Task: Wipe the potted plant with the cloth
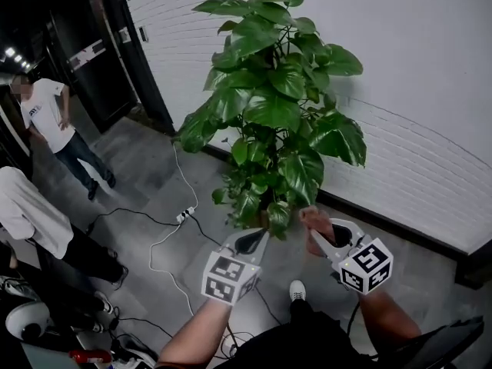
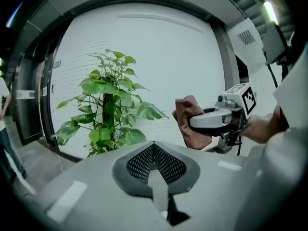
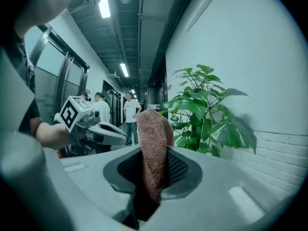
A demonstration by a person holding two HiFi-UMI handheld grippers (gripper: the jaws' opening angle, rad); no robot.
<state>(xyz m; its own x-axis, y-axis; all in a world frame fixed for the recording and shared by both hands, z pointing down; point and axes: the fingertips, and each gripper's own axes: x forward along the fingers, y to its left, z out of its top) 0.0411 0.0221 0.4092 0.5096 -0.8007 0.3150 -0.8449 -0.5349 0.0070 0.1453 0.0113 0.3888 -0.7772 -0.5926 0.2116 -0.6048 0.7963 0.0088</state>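
cloth in right hand-held gripper, potted plant, pot hidden

Dim corridor under ceiling strips; fisheye-warped edges.

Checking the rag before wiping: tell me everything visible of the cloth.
The cloth is reddish-brown, with a nubby woven look, bunched into a soft upright fold. The right gripper is shut on its lower part; the top sticks out free. It is held close to the lower leaves of the plant.
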